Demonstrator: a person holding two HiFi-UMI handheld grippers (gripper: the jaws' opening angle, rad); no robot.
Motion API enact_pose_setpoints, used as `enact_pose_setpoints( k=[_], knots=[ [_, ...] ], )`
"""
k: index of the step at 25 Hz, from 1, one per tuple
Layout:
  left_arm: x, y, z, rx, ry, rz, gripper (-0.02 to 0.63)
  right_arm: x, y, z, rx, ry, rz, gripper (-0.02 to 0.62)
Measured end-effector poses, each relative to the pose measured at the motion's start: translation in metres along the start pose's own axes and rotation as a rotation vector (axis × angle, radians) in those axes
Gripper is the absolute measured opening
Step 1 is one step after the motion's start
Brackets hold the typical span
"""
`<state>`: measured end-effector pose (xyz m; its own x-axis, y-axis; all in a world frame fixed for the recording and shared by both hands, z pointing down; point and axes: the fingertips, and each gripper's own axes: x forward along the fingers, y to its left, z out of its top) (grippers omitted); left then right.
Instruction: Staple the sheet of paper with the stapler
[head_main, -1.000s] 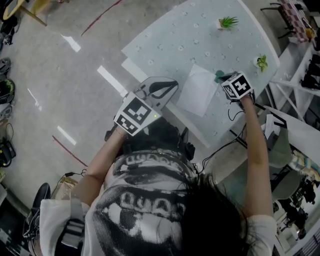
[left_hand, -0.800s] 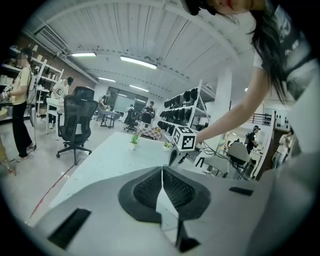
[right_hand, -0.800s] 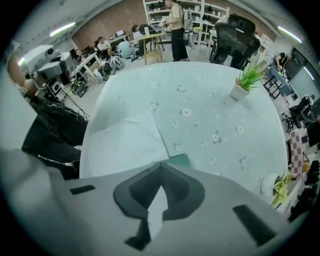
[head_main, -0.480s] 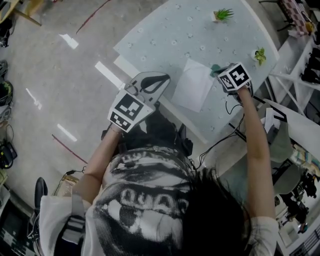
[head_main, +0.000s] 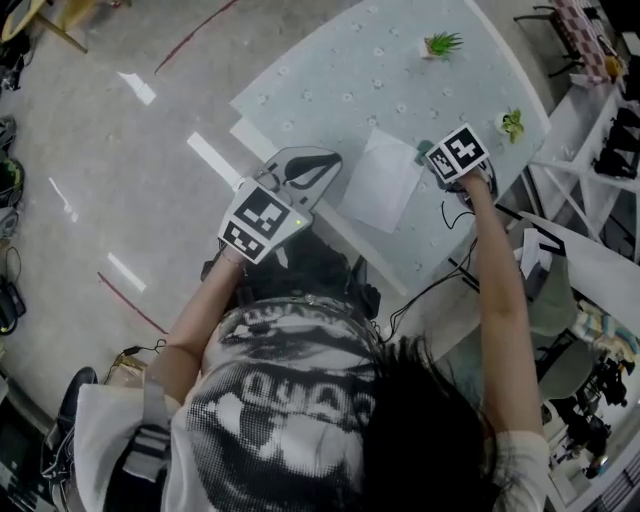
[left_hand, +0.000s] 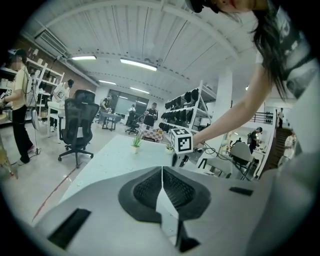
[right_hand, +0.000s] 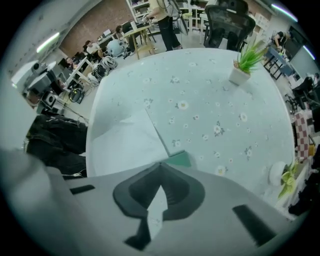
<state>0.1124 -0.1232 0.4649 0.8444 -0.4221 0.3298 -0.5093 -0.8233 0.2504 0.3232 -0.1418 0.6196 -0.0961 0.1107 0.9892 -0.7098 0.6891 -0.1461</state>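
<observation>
Stapler: a small green stapler (right_hand: 178, 159) sits on the table (head_main: 330, 80) at the far right corner of the sheet, well in from the edge where the person stands. In the head view it is mostly hidden beneath the right tongs.

Sheet of paper: a single white sheet of paper (head_main: 380, 182) lies flat on the flowered cloth, one side running close along the table's near edge.

Right tongs: the right tongs (right_hand: 161, 166) point straight down at the table, pressed together with nothing between them. Their tips are directly at the stapler, though no view shows whether they touch it. The marker cube (head_main: 457, 152) on top faces the head camera.

Left tongs: the left tongs (left_hand: 161, 170) are also pressed together and empty. They are held nearly level over the table's near edge, just left of the sheet and not touching it. They look across the table toward the right tongs.

Table: a pale cloth with a small daisy print covers it, and a white rim shows along the near edge.

Plants: a small potted plant (right_hand: 245, 61) with green spikes stands near the far edge. A second plant (head_main: 513, 122) stands by the right-hand edge, beyond the right tongs.

Person: the person stands at the near edge in a black-and-white printed shirt, with both bare forearms stretched out over the table.

Surroundings: a black office chair (left_hand: 77, 122) stands on the glossy floor, and shelves line the room behind it.
</observation>
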Motion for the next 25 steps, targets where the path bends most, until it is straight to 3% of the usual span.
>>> enact_pose_setpoints(
  k=[5,8,13,17,25],
  knots=[
    [-0.011,0.004,-0.003,-0.002,-0.004,0.025,0.006,0.002,-0.003,-0.006,0.053,-0.066,-0.037,0.006],
    [-0.020,0.007,-0.006,-0.009,-0.006,0.047,0.006,0.003,0.001,-0.003,0.023,-0.061,-0.043,0.006],
    [-0.036,0.004,0.002,0.030,-0.005,0.041,0.006,0.010,0.009,-0.005,0.070,-0.123,0.007,0.006],
    [-0.042,-0.008,0.007,0.058,-0.006,0.035,0.006,0.001,-0.004,-0.007,0.037,-0.173,-0.047,0.006],
    [-0.057,-0.012,0.004,0.111,0.052,-0.001,0.006,-0.020,0.001,-0.016,0.237,-0.453,-0.131,0.003]
  ],
)
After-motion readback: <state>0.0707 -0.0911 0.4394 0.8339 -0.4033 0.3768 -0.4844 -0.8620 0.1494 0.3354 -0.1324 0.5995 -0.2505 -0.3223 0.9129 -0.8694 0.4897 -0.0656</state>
